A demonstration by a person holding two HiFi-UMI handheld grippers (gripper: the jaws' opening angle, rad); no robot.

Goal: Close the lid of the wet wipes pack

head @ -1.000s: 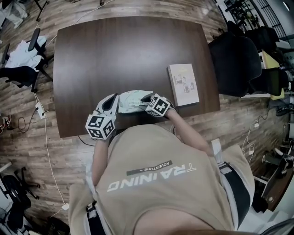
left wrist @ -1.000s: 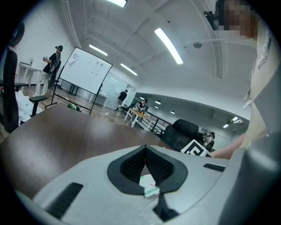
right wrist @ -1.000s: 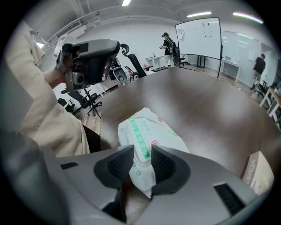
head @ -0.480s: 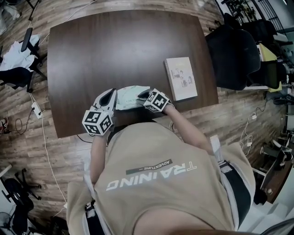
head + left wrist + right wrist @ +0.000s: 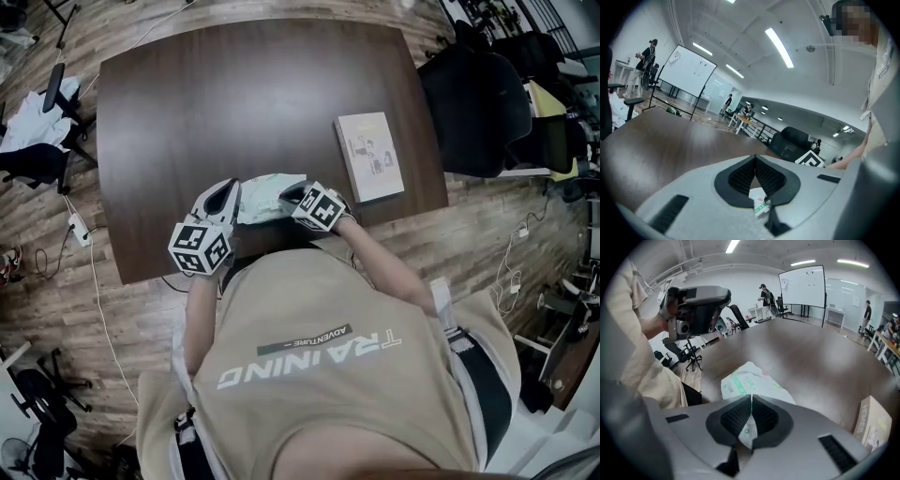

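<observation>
The left tool (image 5: 232, 192) pinches the wet wipes pack's (image 5: 262, 199) left end on the tabletop (image 5: 253, 103). The right tool (image 5: 289, 197) clamps its right edge.

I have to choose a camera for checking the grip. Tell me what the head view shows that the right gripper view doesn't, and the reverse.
Only the head view: the whole table, the wood floor, and the right gripper seen from above at the right end of the wet wipes pack. Only the right gripper view: its jaws closed with the pack's white film between them, and a whiteboard behind. Both: the pack, the left gripper and the book.
</observation>
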